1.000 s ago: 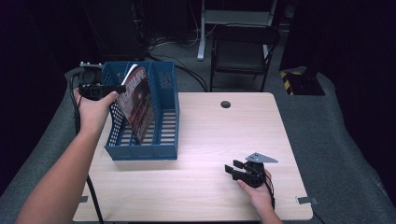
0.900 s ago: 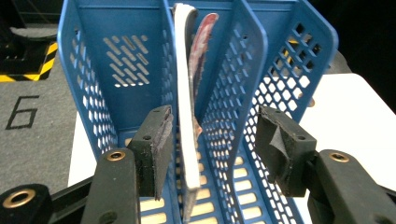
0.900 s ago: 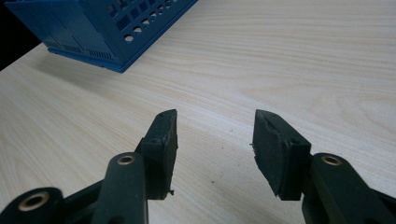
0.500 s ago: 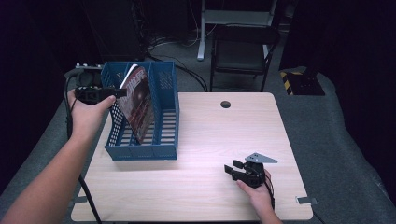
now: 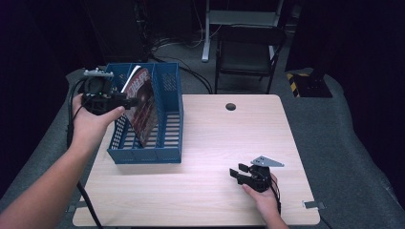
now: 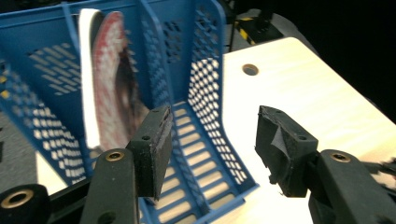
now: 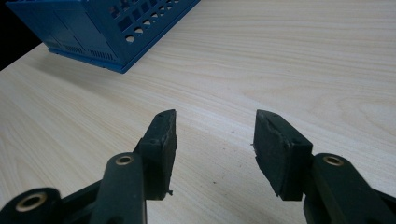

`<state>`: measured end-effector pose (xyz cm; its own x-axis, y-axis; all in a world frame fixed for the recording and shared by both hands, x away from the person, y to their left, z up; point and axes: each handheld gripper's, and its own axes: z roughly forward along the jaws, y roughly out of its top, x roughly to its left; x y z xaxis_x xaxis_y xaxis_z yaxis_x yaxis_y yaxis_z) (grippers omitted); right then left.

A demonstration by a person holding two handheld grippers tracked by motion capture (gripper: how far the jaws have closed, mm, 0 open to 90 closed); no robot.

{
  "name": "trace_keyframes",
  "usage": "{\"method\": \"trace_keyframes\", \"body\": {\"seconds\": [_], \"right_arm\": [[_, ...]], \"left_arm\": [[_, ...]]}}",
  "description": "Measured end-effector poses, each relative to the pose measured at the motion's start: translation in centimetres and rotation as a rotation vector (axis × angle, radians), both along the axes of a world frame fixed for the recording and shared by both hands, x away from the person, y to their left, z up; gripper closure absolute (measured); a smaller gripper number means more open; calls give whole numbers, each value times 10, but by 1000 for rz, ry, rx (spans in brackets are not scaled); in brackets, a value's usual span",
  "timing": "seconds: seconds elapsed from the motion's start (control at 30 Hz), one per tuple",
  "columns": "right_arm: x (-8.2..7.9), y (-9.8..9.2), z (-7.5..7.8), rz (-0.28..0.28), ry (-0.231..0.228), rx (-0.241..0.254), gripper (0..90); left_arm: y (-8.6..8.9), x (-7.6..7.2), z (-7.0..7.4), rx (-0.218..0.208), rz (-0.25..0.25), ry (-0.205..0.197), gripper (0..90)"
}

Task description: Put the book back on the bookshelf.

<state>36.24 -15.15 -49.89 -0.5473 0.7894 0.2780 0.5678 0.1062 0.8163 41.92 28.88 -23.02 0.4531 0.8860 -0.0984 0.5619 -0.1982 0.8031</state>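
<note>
A blue slotted file rack point(image 5: 143, 155) stands on the left part of the light wooden table point(image 5: 215, 138). A magazine with a red and dark cover point(image 5: 145, 109) leans upright in one of its slots. My left gripper point(image 5: 133, 101) is held in the air at the rack's left side, pointing across it. In the left gripper view its jaws point(image 6: 212, 126) stand open and empty; the magazine point(image 6: 112, 88) and rack point(image 6: 205, 93) lie beyond them. My right gripper point(image 5: 237, 171) rests low over the table's near right, open point(image 7: 215, 121) with bare wood between the jaws.
A round cable hole point(image 5: 230, 106) sits near the table's far edge. A black chair point(image 5: 248, 52) and a yellow-black box point(image 5: 305, 83) stand on the floor behind. The rack's corner point(image 7: 107, 28) shows far off in the right gripper view.
My left hand has shifted slightly toward the near side and come up a little beside the rack, jaws still empty. The magazine, the rack and my right gripper have stayed put.
</note>
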Motion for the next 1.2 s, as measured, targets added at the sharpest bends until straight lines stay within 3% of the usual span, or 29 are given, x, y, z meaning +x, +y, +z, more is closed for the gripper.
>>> {"method": "trace_keyframes", "body": {"seconds": [0.23,0.6,1.03,1.2], "right_arm": [[0,-1,0,0,-2,0,489],[0,-1,1,-4,-1,0,487],[-1,-2,1,2,-4,7,481],[0,-2,1,10,-5,-4,481]], "left_arm": [[-7,-7,-1,12,-52,3,456],[-21,-19,-17,21,-128,21,437],[-52,-34,-51,56,-254,70,414],[-62,-39,-64,58,-277,59,414]]}}
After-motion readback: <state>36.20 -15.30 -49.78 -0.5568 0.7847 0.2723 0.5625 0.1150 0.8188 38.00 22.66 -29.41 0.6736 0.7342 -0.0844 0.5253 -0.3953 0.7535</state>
